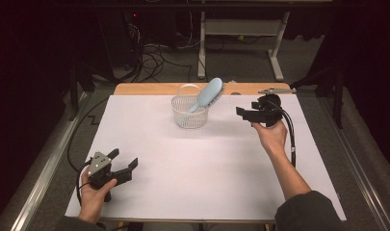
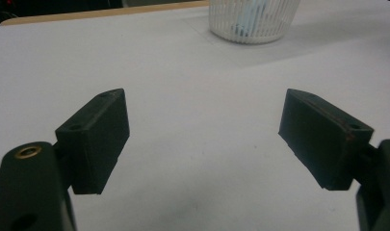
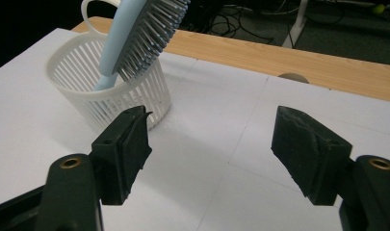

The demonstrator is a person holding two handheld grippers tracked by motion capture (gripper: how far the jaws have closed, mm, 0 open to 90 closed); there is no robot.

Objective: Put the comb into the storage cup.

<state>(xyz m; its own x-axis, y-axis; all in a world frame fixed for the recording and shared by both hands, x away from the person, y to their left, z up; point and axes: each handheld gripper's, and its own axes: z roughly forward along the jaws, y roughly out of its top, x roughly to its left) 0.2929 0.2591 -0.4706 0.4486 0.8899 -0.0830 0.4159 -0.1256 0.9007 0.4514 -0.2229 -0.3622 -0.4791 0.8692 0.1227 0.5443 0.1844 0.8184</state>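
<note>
Dim room, cables on the grey floor behind, and a white sheet-covered table (image 1: 183,163) with a wooden strip along the far edge. Standing in a white slotted plastic basket (image 1: 189,113) near the far middle of that sheet: a light-blue plastic hairbrush (image 1: 208,94), handle end down inside the basket, bristled head sticking up and out over the rim. Long axis tilted, leaning up toward the far right in the high view; bristles facing the right-hand side. Same brush (image 3: 135,38) seen up close from the right gripper view, propped on the basket (image 3: 110,96) rim.

Just right of the basket, not touching: right gripper (image 1: 243,113), held up off the sheet in a hand, jaws wide apart, nothing between them. Way back at the near left corner: left gripper (image 1: 124,161), low over the sheet, jaws also spread, empty, aimed toward the basket (image 2: 253,21).
</note>
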